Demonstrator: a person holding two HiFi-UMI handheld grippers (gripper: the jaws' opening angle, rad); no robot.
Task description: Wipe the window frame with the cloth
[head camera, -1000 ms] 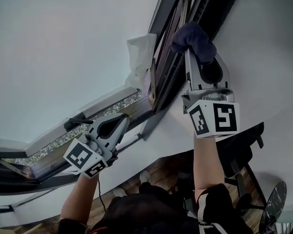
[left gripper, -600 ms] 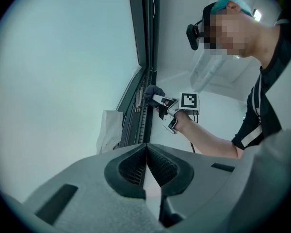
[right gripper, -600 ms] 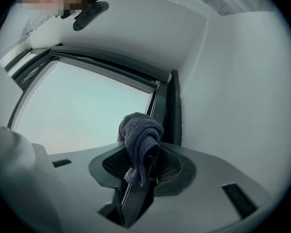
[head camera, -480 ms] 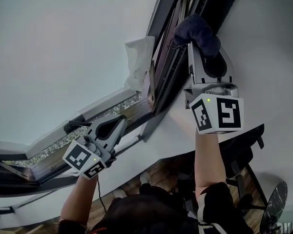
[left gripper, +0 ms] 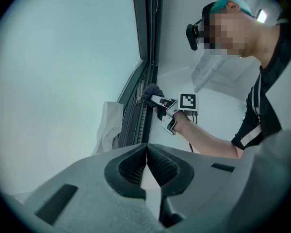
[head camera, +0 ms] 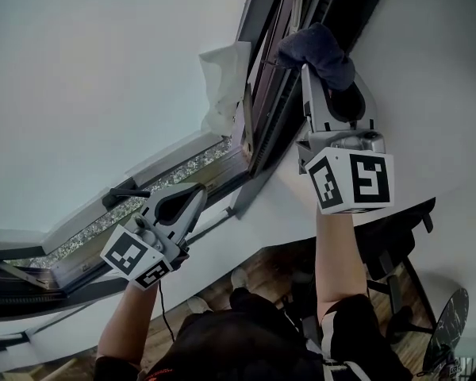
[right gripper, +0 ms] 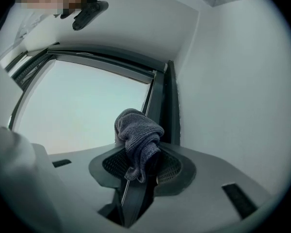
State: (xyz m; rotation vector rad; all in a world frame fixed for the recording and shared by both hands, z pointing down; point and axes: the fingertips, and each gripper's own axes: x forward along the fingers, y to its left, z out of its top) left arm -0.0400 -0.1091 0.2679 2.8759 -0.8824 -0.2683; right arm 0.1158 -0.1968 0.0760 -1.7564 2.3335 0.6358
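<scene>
Cloth (head camera: 317, 48), dark, bunched, clamped in right hand-held gripper (head camera: 324, 82) jaws, touching dark window frame (head camera: 271, 86) upright. Left hand-held gripper (head camera: 192, 195) lower left, jaws together, empty, beside bottom rail. Farther: white crumpled sheet (head camera: 222, 86) against frame.

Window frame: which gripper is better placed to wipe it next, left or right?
Right. The right gripper is shut on the cloth, right at the window frame. The left gripper is shut, empty and lower down.

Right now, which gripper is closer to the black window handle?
Left. The left gripper sits just beside the handle; the right gripper is far up the frame, clamping the cloth.
</scene>
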